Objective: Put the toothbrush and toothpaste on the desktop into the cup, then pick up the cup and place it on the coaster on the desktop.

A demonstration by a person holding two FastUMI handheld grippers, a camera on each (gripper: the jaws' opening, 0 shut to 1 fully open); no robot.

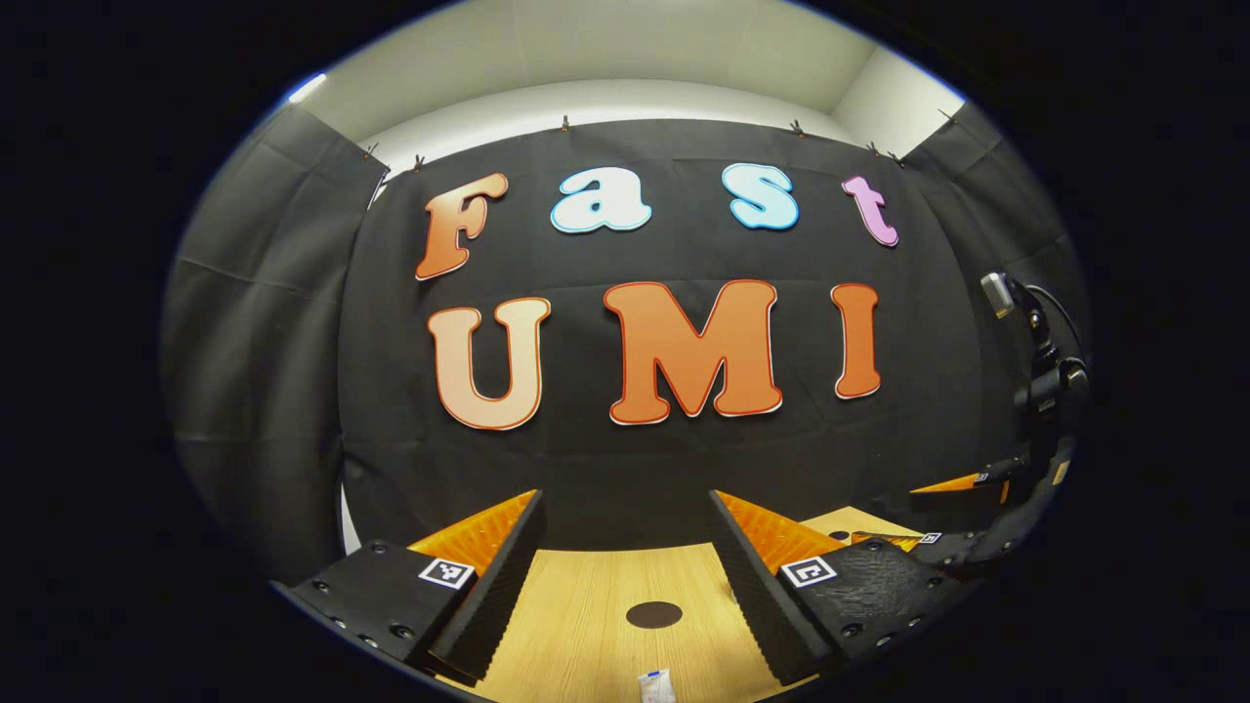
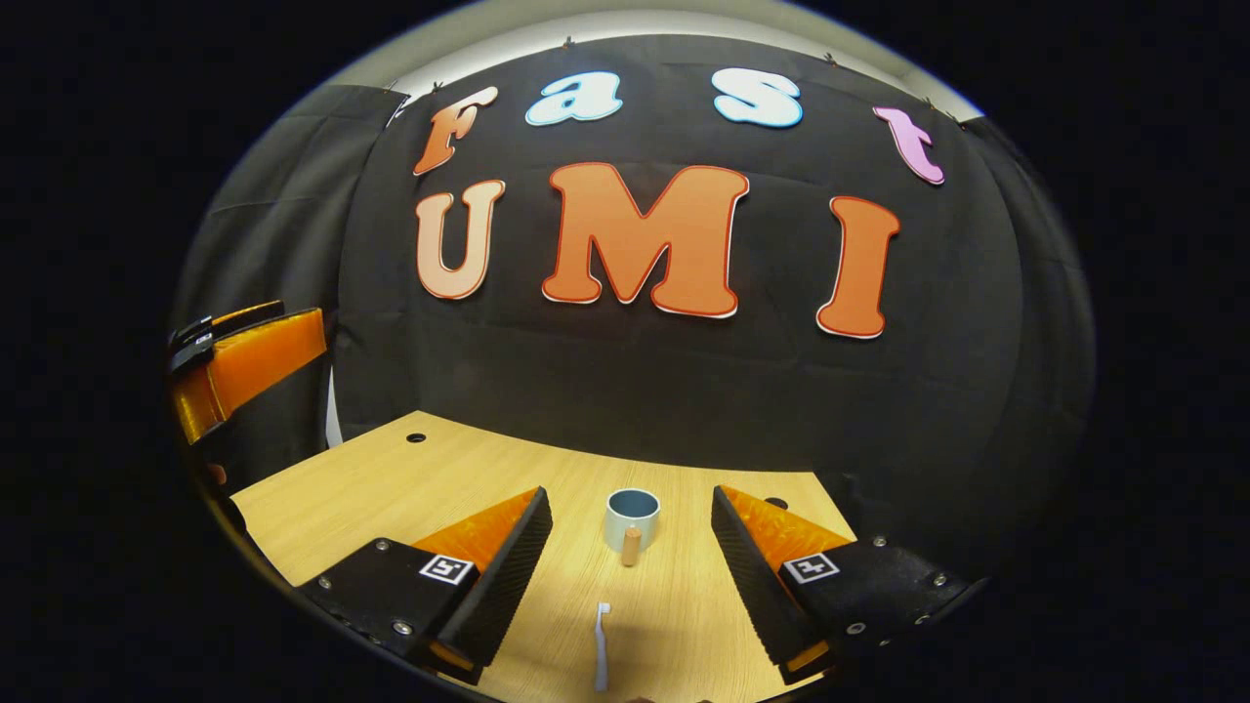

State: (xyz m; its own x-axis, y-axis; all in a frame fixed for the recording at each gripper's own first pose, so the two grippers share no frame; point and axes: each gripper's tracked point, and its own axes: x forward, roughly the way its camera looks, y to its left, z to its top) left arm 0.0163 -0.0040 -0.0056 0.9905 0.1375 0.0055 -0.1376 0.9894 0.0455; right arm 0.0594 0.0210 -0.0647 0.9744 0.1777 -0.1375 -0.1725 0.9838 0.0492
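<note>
In the left gripper view, the left gripper [image 1: 625,557] hangs over the wooden desktop [image 1: 586,625] with its two fingers spread wide and nothing between them. A dark round coaster [image 1: 653,614] lies on the wood in the gap, low in the frame. At the very bottom edge the toothpaste [image 1: 656,686] pokes in, only its white end showing, the rest cut off. At the far right of that frame the other gripper [image 1: 962,508] shows partly, dark and crowded against the edge, hard to make out.

In the right gripper view, the right gripper [image 2: 630,547] is likewise held apart, grasping nothing. Between its fingers, lower centre, stands the cup [image 2: 632,516], upright, pale outside and blue within, with a wooden handle [image 2: 631,545] facing the camera. Nearer, at bottom centre, the toothbrush [image 2: 602,644] lies flat on the desktop, well short of the cup, its lower end running out of the frame. At the left edge, part of the left gripper juts in, its tips cut off.
</note>
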